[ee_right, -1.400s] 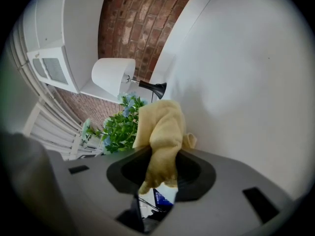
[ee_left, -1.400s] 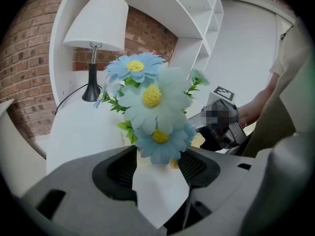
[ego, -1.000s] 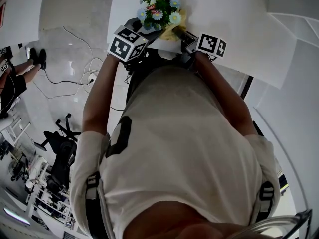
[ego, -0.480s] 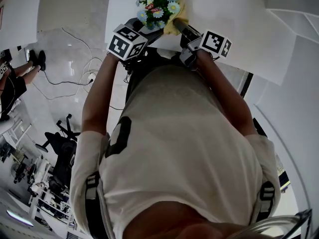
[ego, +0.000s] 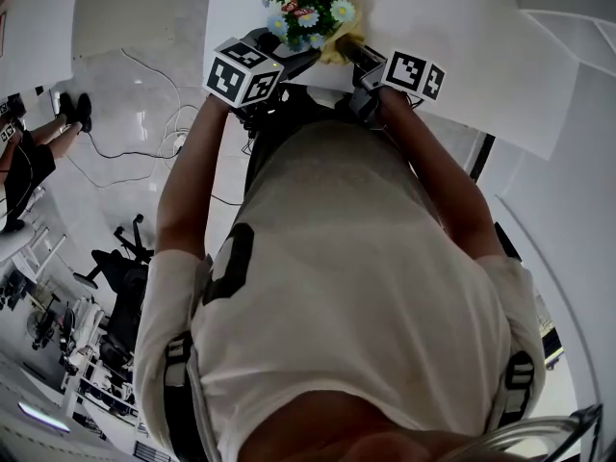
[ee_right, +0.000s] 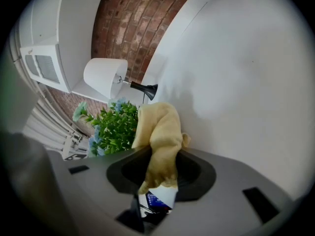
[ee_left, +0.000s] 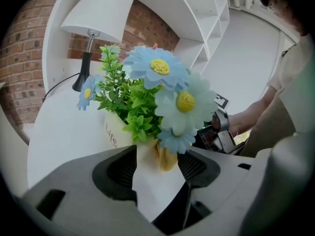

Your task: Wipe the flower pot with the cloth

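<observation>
Fingers of the left gripper clasp the flower pot, positioned at the near edge of the white table. The right gripper fingers pinch the yellow cloth, held over that edge against the pot.

Right gripper holds yellow cloth beside potted flowers.

Flower pot: cream, lettered, stood upright, filled with blue daisies.
Cloth: yellow, bunched, lay against the pot's side.
</observation>
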{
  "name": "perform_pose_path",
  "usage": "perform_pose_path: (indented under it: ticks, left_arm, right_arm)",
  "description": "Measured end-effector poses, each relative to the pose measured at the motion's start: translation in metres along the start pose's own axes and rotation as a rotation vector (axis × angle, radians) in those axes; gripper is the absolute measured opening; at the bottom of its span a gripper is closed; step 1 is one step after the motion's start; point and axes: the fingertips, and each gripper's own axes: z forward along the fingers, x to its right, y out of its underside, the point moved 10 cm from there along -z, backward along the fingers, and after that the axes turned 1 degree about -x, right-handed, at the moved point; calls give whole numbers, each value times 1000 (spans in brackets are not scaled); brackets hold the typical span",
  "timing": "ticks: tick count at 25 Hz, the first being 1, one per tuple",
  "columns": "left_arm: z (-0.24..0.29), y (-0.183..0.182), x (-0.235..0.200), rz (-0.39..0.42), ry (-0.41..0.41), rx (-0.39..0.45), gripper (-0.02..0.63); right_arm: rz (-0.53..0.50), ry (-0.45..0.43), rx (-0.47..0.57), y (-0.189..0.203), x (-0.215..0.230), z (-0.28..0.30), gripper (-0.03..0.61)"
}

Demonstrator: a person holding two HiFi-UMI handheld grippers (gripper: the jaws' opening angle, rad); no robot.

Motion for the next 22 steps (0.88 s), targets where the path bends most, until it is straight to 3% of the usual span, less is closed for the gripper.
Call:
perform_pose_path:
  ticks: [7,15,22]
  left_arm:
    - [0,-3,0,-12,45,0,264]
    - [3,-3,-5,-40,56,15,264]
    - [7,-5,-2,-50,65,18,264]
  right_arm:
    - [17,-12,13,-2,-3,-4,121]
    - [27,-90,72,-12,-22,-14,121]
    - [49,-72,54,-4,-11,-9,121]
